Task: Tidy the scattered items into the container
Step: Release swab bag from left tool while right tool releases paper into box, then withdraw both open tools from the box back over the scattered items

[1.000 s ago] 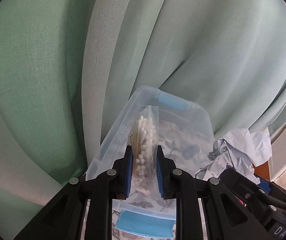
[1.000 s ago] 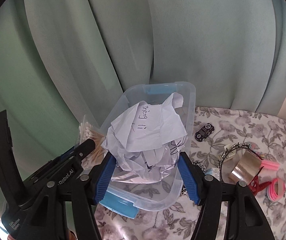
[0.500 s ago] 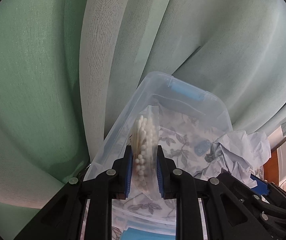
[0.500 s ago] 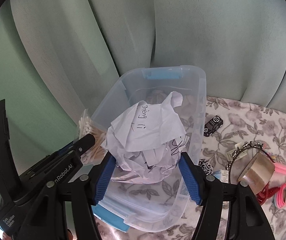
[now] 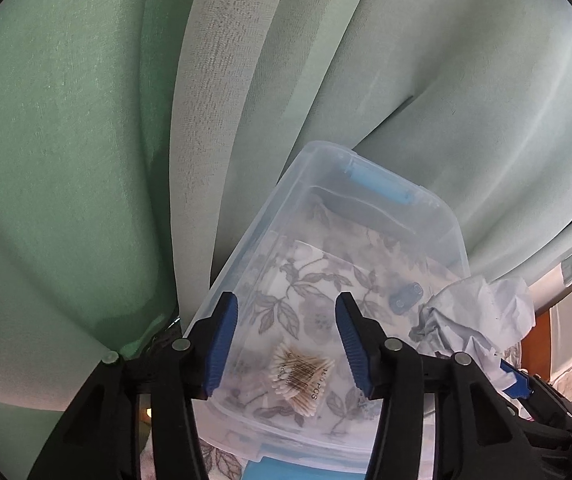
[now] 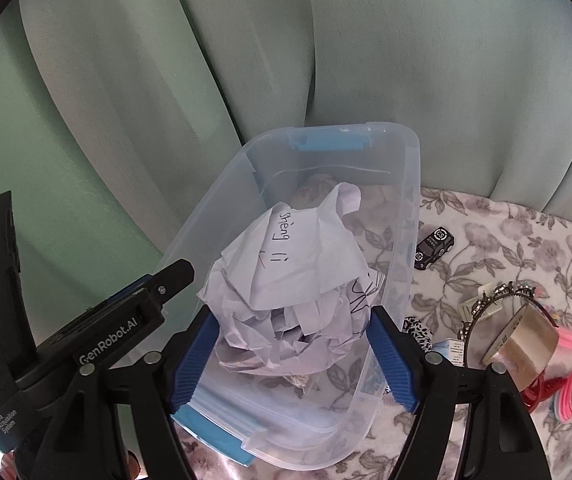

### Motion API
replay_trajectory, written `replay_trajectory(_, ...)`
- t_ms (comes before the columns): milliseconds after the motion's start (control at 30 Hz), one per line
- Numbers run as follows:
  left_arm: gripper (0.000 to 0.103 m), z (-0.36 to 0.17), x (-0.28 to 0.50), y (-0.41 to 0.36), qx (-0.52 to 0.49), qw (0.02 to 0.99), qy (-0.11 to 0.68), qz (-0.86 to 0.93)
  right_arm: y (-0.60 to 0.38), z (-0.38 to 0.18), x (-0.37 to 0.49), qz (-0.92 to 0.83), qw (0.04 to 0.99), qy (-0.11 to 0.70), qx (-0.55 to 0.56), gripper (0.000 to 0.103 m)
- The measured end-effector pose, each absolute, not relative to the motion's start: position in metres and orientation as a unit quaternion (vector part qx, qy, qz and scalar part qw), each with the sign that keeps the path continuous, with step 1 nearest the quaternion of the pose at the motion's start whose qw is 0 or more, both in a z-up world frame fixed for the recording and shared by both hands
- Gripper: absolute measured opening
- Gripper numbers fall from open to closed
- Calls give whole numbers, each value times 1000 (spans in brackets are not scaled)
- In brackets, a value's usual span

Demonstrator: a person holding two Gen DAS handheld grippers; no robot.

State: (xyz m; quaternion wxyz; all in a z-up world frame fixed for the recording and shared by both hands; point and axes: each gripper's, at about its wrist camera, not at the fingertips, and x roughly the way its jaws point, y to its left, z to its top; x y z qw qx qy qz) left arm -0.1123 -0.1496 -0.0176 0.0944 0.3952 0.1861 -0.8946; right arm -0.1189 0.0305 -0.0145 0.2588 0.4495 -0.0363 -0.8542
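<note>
Clear plastic formed the container (image 5: 438, 220), which stood on the flowered desk (image 6: 506, 240) in front of a green curtain (image 5: 65, 140). On the left side, the left claw (image 5: 286, 332) had just been opening its jaws; they stood apart with nothing between them. The bag of cotton swabs (image 5: 300, 376) lay flat on the container floor below them, so this item looked delivered. It was a small transparent bag, printed with black letters, with white tips on pale sticks.

In the middle, the right claw (image 6: 294, 360) hung over the container, and its jaws had just been opening too. The crumpled paper (image 6: 290, 280) sat between the blue pads; it seemed loose already, but I could not tell if one pad touched it. The paper was a white, wrinkled ball with handwriting, light and easy to catch on a pad.

The step in hand was, I judged, the release. The next move called for lifting both claws straight up.

To the right, a toy car (image 6: 434, 248), a headband (image 6: 498, 300), a tape roll (image 6: 522, 340) and pink bands (image 6: 570, 396) waited on the desk
</note>
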Motion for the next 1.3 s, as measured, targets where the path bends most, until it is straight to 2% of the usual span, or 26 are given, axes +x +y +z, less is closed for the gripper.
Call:
replay_trajectory(200,56,-14,-108,-151,395,87,193,-894,32,-10,-114,-857,262,-37,442,85)
replay_trajectory(267,61,-11,-107,-151,393,86,195,-895,33,-9,-112,-859,263,-38,438,86)
replay_trajectory(300,63,-10,-106,-152,391,85,198,-895,34,-8,-112,-860,262,-39,437,88)
replay_trajectory(367,63,-7,-104,-152,387,82,202,-896,37,-5,-111,-863,256,-41,434,98)
replay_trajectory(400,63,-5,-103,-152,386,80,201,-897,38,-4,-109,-863,257,-43,433,98)
replay_trajectory(1167,68,64,-40,-97,336,46,149,-929,103,56,-38,-901,233,-76,359,103)
replay_trajectory(1233,71,69,-35,-87,331,40,143,-932,114,62,-29,-905,228,-82,351,103)
replay_trajectory(1267,78,72,-32,-82,329,38,140,-933,119,64,-25,-906,225,-84,347,103)
replay_trajectory(1300,80,76,-29,-76,325,35,136,-935,125,67,-21,-908,223,-87,344,103)
